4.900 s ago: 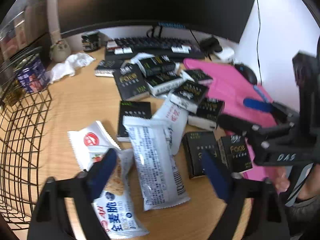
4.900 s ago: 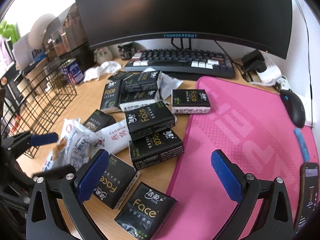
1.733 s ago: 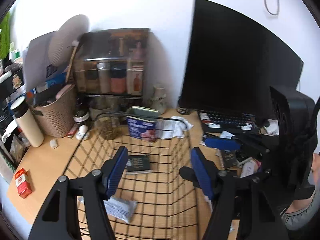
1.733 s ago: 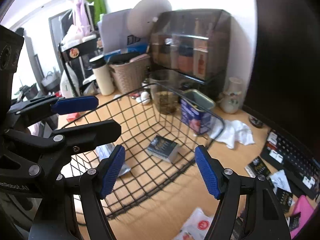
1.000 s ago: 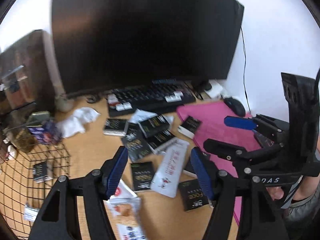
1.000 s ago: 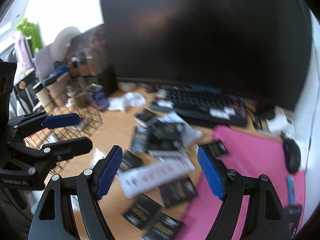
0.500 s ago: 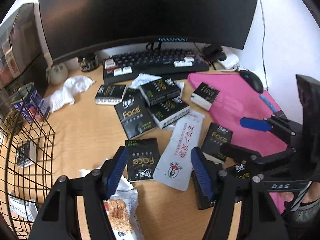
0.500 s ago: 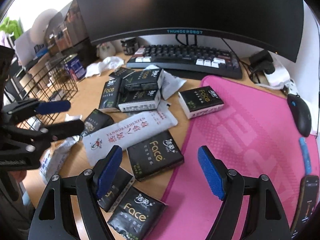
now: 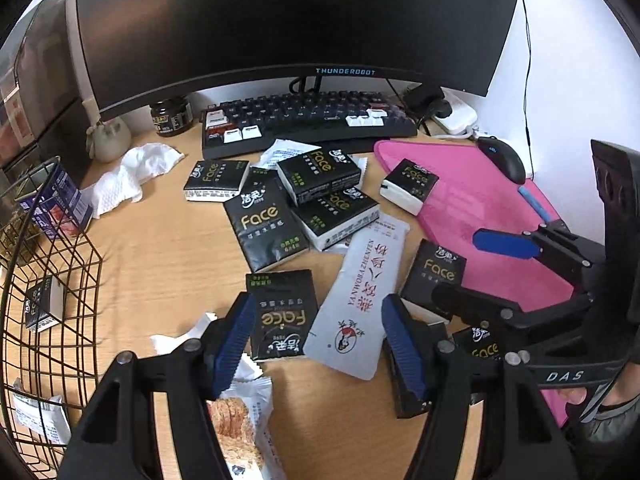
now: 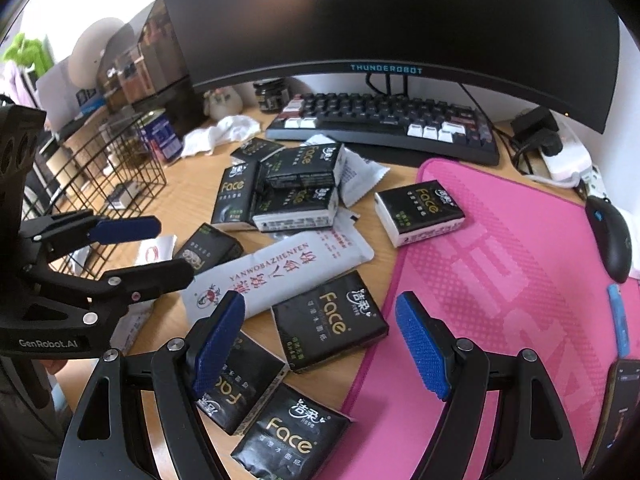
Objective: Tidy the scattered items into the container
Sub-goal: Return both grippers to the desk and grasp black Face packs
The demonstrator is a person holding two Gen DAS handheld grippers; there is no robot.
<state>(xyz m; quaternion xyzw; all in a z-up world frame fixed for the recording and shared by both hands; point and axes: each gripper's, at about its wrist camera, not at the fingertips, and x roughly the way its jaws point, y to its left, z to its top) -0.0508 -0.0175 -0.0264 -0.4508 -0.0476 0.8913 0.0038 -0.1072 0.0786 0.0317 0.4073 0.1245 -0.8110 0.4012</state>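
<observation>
Several black "Face" tissue packs lie scattered on the wooden desk, with a long white snack packet (image 9: 362, 296) (image 10: 276, 276) among them. My left gripper (image 9: 316, 344) is open and empty, low over a black pack (image 9: 282, 314) and the white packet. My right gripper (image 10: 318, 344) is open and empty above another black pack (image 10: 330, 322) at the pink mat's edge. The black wire basket (image 9: 60, 300) (image 10: 100, 184) stands at the left and holds a tissue pack (image 9: 42, 308) and a white packet (image 9: 38, 420). A biscuit packet (image 9: 240, 428) lies under my left gripper.
A monitor (image 9: 296, 20), a keyboard (image 9: 308, 120) and a pink mat (image 10: 500, 280) with a tissue pack (image 10: 420, 210) fill the back and right. A mouse (image 10: 614, 236), a phone (image 10: 618, 408), a crumpled tissue (image 9: 132, 176), a blue tin (image 9: 52, 208) and a jar (image 9: 172, 116) stand around.
Both grippers have swung back from the basket to the pile and lowered closer to the packs. The long white snack packet that lay by the left gripper is gone from the desk.
</observation>
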